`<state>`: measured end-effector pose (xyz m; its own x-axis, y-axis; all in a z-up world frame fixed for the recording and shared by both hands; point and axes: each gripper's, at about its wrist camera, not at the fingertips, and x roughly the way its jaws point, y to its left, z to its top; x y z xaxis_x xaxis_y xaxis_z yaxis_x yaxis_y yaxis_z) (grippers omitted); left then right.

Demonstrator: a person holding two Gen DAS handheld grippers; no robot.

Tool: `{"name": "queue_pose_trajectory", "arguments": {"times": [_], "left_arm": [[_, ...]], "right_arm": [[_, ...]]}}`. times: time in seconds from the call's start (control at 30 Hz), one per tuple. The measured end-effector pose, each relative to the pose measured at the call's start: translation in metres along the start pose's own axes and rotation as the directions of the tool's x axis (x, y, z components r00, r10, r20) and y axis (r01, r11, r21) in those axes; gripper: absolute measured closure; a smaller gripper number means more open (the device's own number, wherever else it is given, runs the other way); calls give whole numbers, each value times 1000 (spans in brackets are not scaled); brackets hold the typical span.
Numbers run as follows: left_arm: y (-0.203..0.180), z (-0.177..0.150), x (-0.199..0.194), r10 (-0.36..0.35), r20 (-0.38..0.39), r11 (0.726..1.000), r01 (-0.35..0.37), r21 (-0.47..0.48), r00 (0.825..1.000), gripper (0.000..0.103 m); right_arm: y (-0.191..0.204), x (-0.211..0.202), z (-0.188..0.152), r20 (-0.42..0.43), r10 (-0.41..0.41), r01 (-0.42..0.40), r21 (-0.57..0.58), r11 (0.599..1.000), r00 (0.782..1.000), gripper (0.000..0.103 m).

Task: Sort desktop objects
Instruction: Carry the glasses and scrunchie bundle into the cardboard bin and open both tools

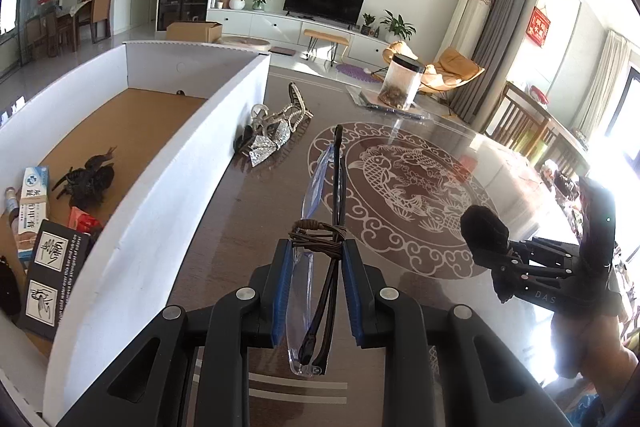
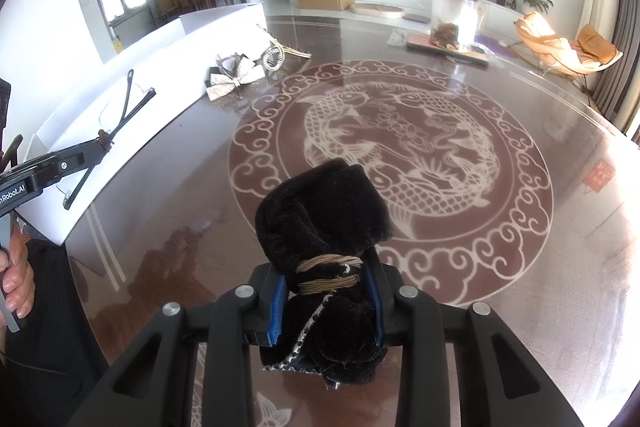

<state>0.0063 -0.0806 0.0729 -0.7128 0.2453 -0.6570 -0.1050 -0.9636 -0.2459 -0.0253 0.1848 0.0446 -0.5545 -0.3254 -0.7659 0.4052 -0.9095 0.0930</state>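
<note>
- Left gripper (image 1: 314, 291): clenched on folded rimless glasses (image 1: 320, 187) bound with a brown cord; blue pads press both sides of the bundle, and the temples and lens run up the centre of the left wrist view, clear of the table (image 1: 400, 131).
- Right gripper (image 2: 326, 301): clamped on a rolled black velvet cloth (image 2: 324, 211) tied with a tan cord, held at the waist of the roll; the bulk of it sticks out past the fingertips at bottom centre of the right wrist view, off the tabletop.
- White cardboard box (image 1: 168, 163) fills the left of the left wrist view. Inside it: a dark hair claw (image 1: 86, 177), a toothpaste carton (image 1: 30, 211), a black printed box (image 1: 54, 275).
- Likely step: carry both items over the box wall and drop them in.
- Doing it well: clear the wall's top edge before moving across; lenses look fragile, so lower the glasses onto bare box floor rather than dropping from height. Cloth will tolerate a drop.
- Pose: both grippers angled downward across the table; the left one shows at the left edge of the right wrist view, a hand (image 2: 16, 275) on its handle.
- Still on the table beside the box: a silver bow clip (image 1: 264, 143) and a plastic jar (image 1: 402, 81).
</note>
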Motion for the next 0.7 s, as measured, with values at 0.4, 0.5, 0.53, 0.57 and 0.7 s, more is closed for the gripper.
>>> {"name": "queue_pose_trajectory", "arguments": {"times": [0.4, 0.5, 0.53, 0.57, 0.7], "left_arm": [[163, 60, -63, 314, 4, 933, -308, -184, 949, 78], [202, 48, -54, 354, -75, 902, -362, -234, 932, 78], [211, 45, -49, 359, -100, 895, -373, -243, 928, 78], [219, 42, -43, 360, -128, 890, -381, -249, 924, 76], [240, 25, -19, 383, -269, 852, -451, -268, 884, 49]], "right_arm": [[216, 30, 156, 90, 386, -351, -270, 897, 918, 69], [268, 70, 170, 21, 438, -411, -306, 859, 899, 69], [282, 85, 171, -5, 437, -416, -318, 852, 899, 68], [294, 100, 171, -39, 441, -429, -322, 844, 897, 64], [310, 145, 162, -150, 433, -458, -267, 848, 889, 25]]}}
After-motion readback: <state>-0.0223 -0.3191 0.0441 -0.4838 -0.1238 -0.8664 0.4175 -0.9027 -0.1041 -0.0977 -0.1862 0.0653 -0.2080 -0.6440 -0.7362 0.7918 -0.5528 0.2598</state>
